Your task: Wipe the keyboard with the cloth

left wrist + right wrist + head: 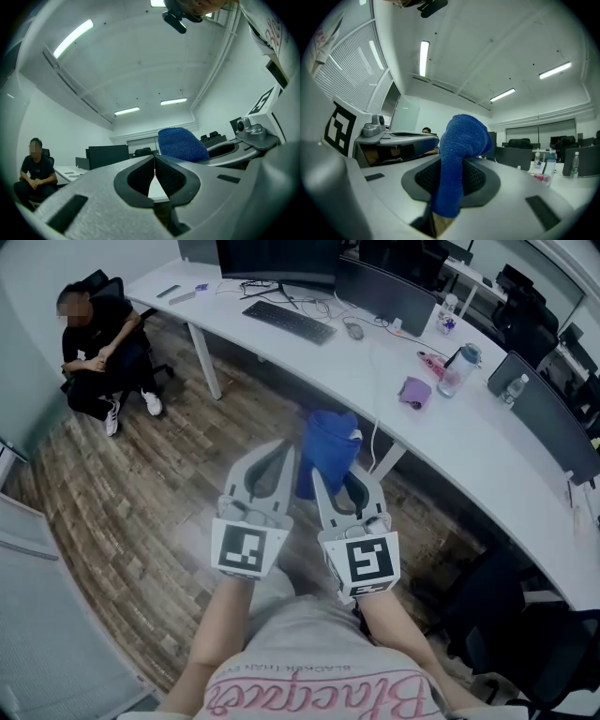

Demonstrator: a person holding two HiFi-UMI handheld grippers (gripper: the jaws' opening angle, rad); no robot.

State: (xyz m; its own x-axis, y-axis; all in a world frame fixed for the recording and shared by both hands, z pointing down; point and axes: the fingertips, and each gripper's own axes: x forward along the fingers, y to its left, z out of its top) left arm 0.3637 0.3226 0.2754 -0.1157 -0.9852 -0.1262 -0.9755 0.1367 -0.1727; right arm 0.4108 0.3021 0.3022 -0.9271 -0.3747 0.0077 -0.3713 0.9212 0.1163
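In the head view, the right gripper [330,480] is clamping a blue cloth [328,448], which is bunching up out of the jaws toward 12 o'clock. The left gripper [279,450] is hovering just beside it at 9 o'clock, carrying nothing. The keyboard [289,322] is lying on the white desk [469,446], well apart from both grippers at about 12 o'clock, in front of a monitor. A person is sitting at 10 o'clock, far from the work.

In the left gripper view, the left gripper [154,165] is showing its jaws pressed together with nothing between them. The cloth [181,144] is rising at 1 o'clock behind them.

In the right gripper view, the right gripper [451,182] is pinching the cloth [458,154] across a folded middle, with a short tail hanging below the pads and a rounded hump standing above.

The cloth is looking soft, light and limp, so it is likely going to fold and drag rather than push. Taking hold near one bunched edge, and leaving more fabric free, should be giving a wider wiping face. The keyboard is probably going to slide under pressure.
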